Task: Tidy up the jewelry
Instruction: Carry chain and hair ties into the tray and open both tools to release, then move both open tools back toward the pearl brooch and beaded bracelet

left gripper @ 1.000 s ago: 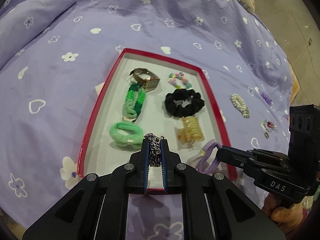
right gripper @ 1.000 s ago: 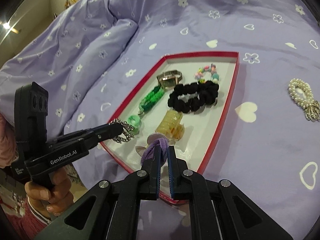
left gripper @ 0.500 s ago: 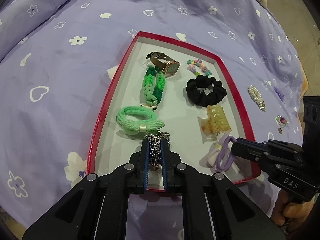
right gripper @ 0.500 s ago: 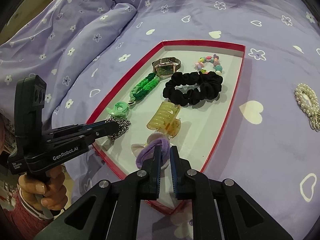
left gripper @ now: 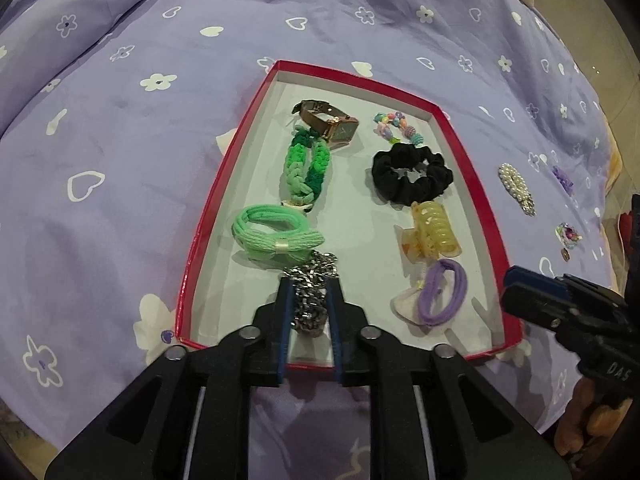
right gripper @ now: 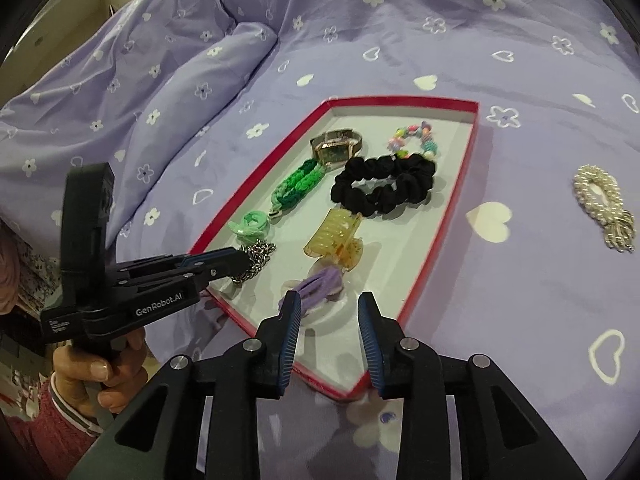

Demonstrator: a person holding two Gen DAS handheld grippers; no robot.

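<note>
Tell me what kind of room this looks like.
Probably a bedroom: the red tray sits on a bed covered by a lilac duvet printed with hearts and flowers, bunched into soft folds, with a strip of shiny floor beyond its edge.

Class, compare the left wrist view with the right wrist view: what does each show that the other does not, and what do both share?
Only the left wrist view shows the small purple piece and the jewelled charm on the bedspread beyond the pearl hair clip.

Only the right wrist view shows the open right gripper from behind, and the person's left hand around its handle.

Both show the red tray, the purple hair tie lying in it, the black scrunchie, and the left gripper shut on the silver chain.
</note>
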